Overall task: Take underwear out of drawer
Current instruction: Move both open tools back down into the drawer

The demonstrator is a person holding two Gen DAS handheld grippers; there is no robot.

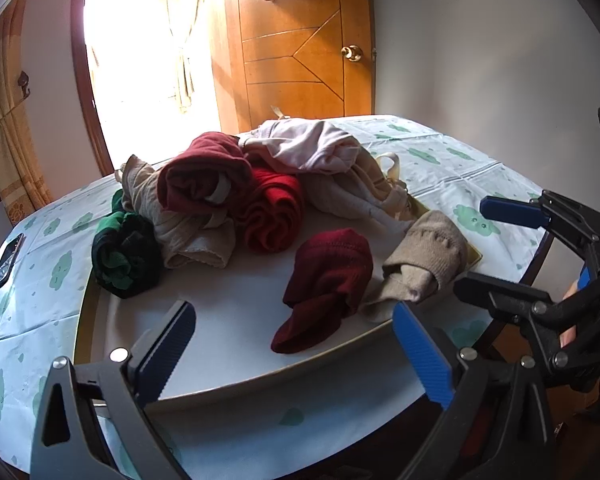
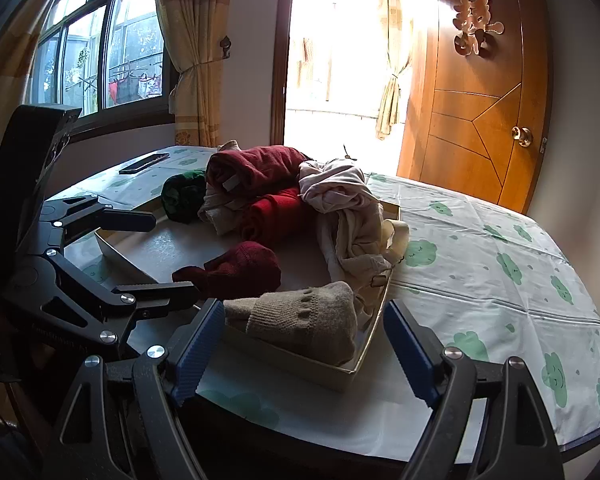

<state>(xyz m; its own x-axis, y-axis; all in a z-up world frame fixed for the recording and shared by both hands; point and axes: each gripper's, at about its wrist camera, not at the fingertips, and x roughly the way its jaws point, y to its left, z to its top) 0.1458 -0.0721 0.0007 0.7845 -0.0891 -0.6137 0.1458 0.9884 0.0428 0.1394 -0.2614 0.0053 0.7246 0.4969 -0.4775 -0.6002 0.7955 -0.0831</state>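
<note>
While both grippers are hanging agape and empty, the right gripper (image 2: 304, 356) is sitting nearer the drawer (image 2: 370, 322). Its beige underwear (image 2: 304, 320) is lying just ahead, lengthwise across the jaws; the left gripper (image 1: 296, 356) is facing maroon underwear (image 1: 324, 288).

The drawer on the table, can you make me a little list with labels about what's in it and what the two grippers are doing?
container: shallow white drawer lying on the table with the cloud-print cloth
near items: dark red garment and beige knit piece, lying apart from the pile
far pile: dark green roll, bright red roll, pale pink garment, among others
left gripper: open, holding nothing, fingers in front of the dark red garment
right gripper: open, holding nothing, fingers either side of the drawer's near corner
also on table: phone
</note>
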